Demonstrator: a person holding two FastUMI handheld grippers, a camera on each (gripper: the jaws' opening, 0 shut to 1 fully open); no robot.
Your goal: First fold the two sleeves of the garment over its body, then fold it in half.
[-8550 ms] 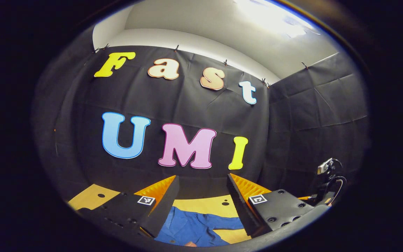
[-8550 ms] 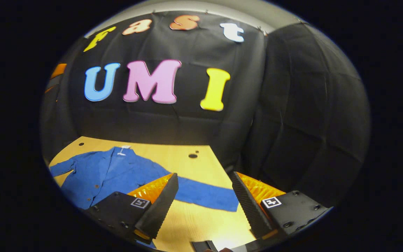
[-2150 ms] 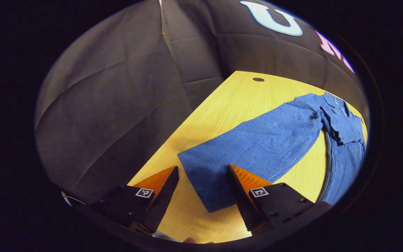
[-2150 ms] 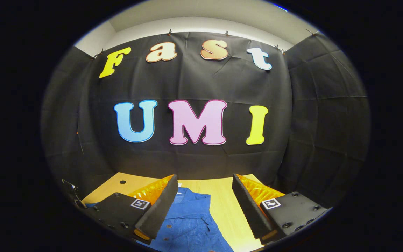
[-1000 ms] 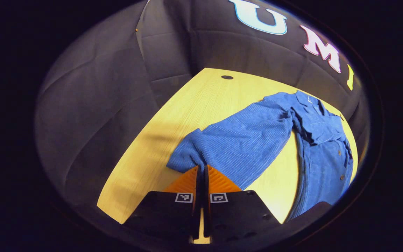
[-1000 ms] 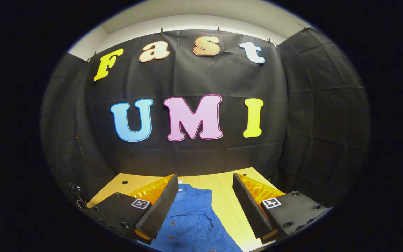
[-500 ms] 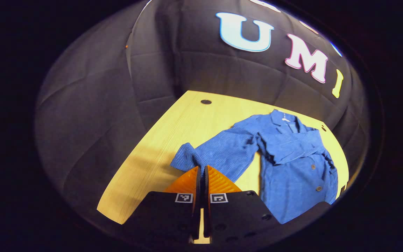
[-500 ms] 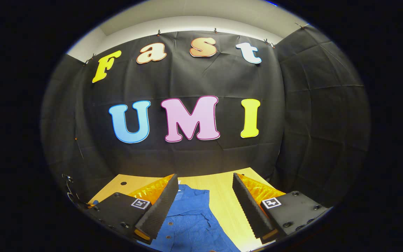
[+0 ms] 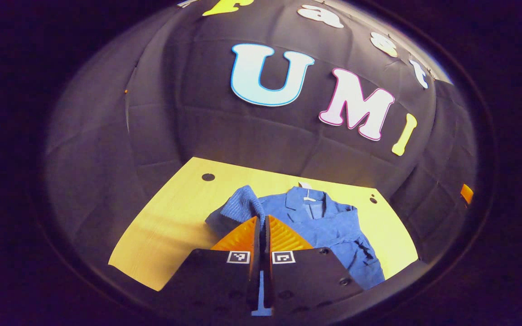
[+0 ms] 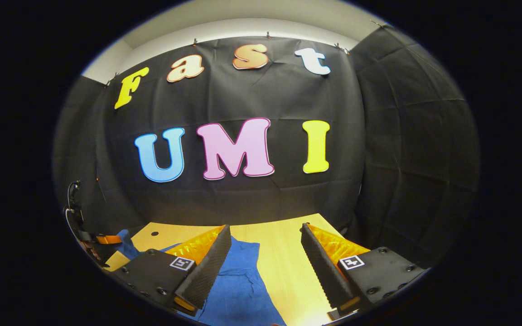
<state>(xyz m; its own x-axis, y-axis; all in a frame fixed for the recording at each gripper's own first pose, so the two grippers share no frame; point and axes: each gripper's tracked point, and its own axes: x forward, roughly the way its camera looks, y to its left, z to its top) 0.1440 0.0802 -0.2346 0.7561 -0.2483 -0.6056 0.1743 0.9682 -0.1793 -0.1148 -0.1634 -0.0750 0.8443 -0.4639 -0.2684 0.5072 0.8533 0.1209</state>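
Left gripper view: left claw [image 9: 262,225] has its fingers pressed together, pinching the cuff end of one sleeve [image 9: 242,207] of the blue ribbed long-sleeved button-front garment [image 9: 333,226]. A strip of blue cloth shows in the narrow gap between the two fingers lower down. The pinched sleeve is lifted off the surface and bunched just above the fingertips, near the garment's collar. Whether the cuff already touches the body cloth, cannot tell.

The garment lies flat on the pale yellow wood-grain tabletop [image 9: 161,235], collar toward the black cloth back wall [image 9: 206,122], with a small white tag [image 9: 307,195] at the neck. The other sleeve lies folded across the chest. Buttons show on the lower front, right of the claw. Two dark round holes sit in the tabletop near its far edge, one [image 9: 208,177] left of the garment, one [image 9: 373,199] right of it.

Right gripper view: right claw [image 10: 265,246] is spread wide, nothing between its fingers, held above the tabletop [image 10: 283,258]. The garment [image 10: 238,280] lies beneath and to the left of it, partly hidden behind the left finger. The left claw [image 10: 102,239], seen at the far left edge, is held beside a raised bit of blue sleeve [image 10: 125,244].
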